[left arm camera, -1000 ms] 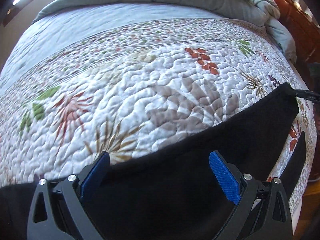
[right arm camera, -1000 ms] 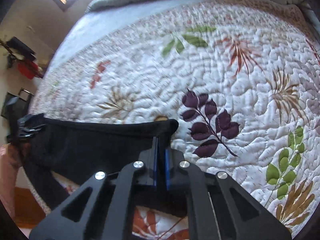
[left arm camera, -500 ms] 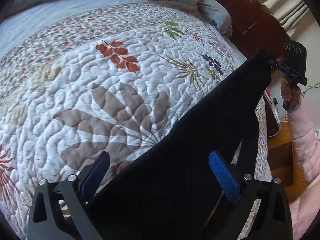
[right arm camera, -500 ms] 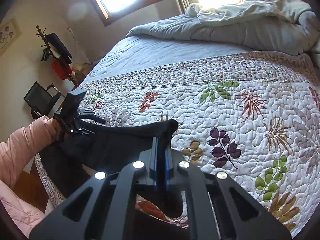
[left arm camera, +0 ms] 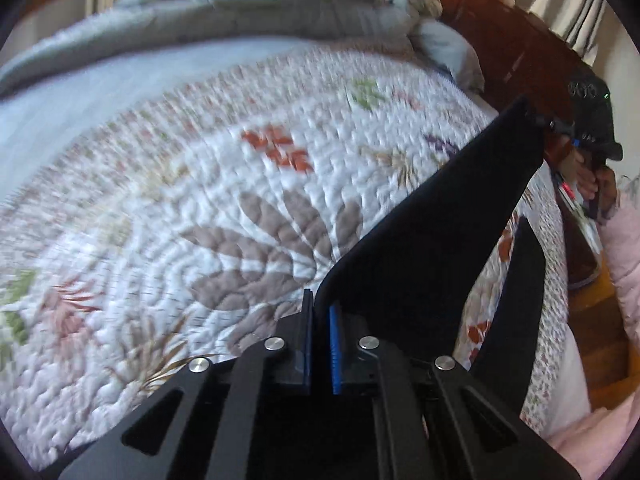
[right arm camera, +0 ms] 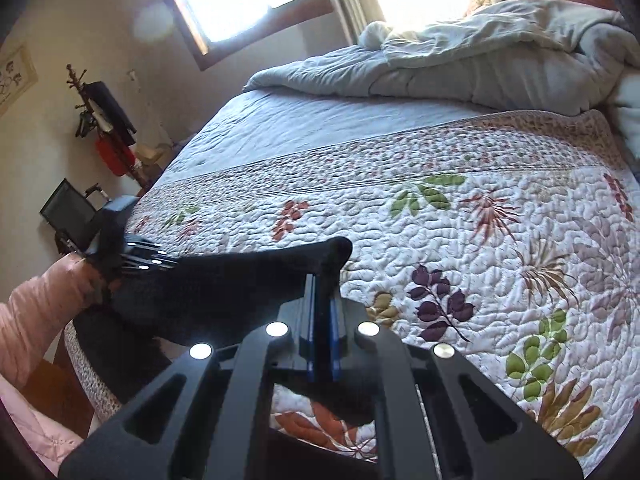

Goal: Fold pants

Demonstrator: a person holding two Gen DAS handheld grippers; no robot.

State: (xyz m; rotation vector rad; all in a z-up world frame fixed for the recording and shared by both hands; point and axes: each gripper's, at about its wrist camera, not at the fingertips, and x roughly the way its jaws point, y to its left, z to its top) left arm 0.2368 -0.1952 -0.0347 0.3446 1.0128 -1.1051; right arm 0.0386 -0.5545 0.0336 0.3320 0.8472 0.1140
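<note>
Now we hold the pants up over the quilt, stretched between our two tools. Our left gripper has its blue pads pressed together on one end of the black cloth, and our right gripper is likewise clamped on the other end, where a small fold of fabric pokes up past the fingertips. From the left view the cloth runs away as a taut dark band toward the far tool, with a second strip hanging below it toward the bed edge. We judge the pants soft and light, limp wherever nothing pulls on them: the free part sags, and only tension keeps the top edge straight. The knit looks matte, not slippery, so the pinches should hold, though a thin bite near a corner could creep out under a hard tug. We think the best holds are the corners of the waistband or hems, with both layers caught, so the legs lie together when lowered onto the quilt.
</note>
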